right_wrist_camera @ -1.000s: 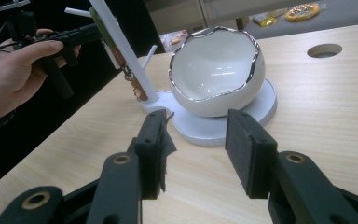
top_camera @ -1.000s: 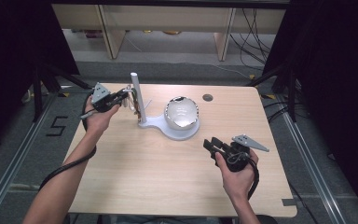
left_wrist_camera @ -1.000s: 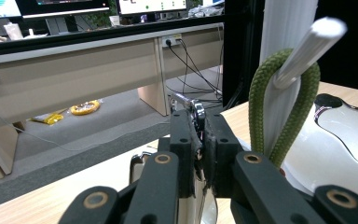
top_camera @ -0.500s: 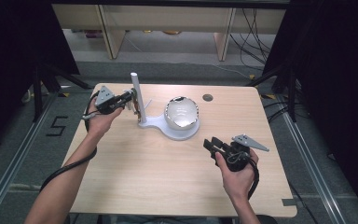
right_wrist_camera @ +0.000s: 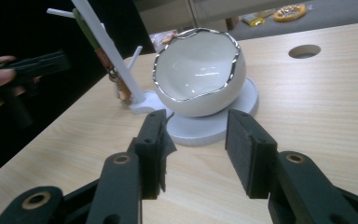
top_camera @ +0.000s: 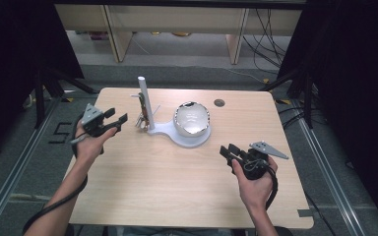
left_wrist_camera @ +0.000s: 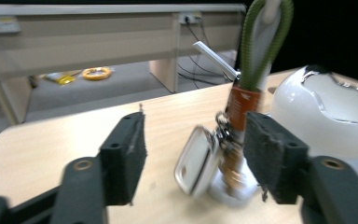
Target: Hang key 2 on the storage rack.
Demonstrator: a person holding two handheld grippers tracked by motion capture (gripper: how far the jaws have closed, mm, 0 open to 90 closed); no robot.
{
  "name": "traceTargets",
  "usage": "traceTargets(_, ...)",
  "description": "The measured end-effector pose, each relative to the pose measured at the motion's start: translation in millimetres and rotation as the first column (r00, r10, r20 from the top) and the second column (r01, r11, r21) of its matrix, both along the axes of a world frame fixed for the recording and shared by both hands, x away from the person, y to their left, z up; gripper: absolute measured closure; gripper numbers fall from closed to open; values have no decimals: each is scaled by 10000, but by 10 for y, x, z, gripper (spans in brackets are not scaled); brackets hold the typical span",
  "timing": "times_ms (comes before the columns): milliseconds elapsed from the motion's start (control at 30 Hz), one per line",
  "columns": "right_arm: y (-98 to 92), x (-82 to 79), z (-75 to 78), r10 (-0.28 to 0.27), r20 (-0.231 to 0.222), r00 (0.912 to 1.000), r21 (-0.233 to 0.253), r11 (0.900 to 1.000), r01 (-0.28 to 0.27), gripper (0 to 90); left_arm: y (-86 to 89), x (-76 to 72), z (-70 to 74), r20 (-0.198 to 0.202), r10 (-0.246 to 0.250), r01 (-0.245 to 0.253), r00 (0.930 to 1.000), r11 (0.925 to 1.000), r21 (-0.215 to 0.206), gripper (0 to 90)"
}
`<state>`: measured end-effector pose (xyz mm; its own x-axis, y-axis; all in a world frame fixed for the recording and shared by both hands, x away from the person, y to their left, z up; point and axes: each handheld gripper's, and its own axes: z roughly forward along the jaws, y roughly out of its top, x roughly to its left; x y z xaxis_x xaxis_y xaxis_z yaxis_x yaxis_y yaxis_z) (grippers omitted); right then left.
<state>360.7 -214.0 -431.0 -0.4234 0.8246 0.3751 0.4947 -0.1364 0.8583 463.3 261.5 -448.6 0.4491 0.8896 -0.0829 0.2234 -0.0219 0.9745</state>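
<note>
We hold the left gripper (top_camera: 115, 119) above the desk (top_camera: 142, 196) at its left side, jaws spread wide and empty, aimed at the keychain (top_camera: 141, 118) just beside them. The keychain hangs by a green loop from a peg of the white stand (top_camera: 144, 101); its orange-brown strap and blurred metal tag (left_wrist_camera: 196, 161) dangle against the stand's post, seen between the jaws in the left gripper view. To the right of the post, the white egg-shaped bowl (top_camera: 192, 119) sits on the same stand's round base. We hold the right gripper (top_camera: 231, 152) low at the near right, well apart from the stand, jaws open and empty, pointing toward the bowl.
</note>
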Motion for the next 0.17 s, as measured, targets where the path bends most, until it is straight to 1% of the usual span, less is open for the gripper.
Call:
traceTargets(33,-33,17,-14,-20,144,9999,-334,9994,25,591,23,-125,-9,104,21,-20,9999,10000,-8,344)
traceTargets(67,-46,11,-17,-125,50,9999,-285,9995,126,590,51,-250,-23,232,55,-54,9997,10000,-74,329)
traceTargets(100,-61,11,-22,-67,38,10000,-113,9999,67,589,82,-406,-44,189,-49,51,9998,9999,-95,311)
traceTargets(133,-82,23,-45,-116,85,9999,-139,9998,117,588,102,-496,-59,195,-111,113,9997,9998,-131,300)
traceTargets(167,-100,28,-59,-186,82,9998,-224,9996,188,587,136,-608,-82,332,-68,74,9994,9998,-182,298)
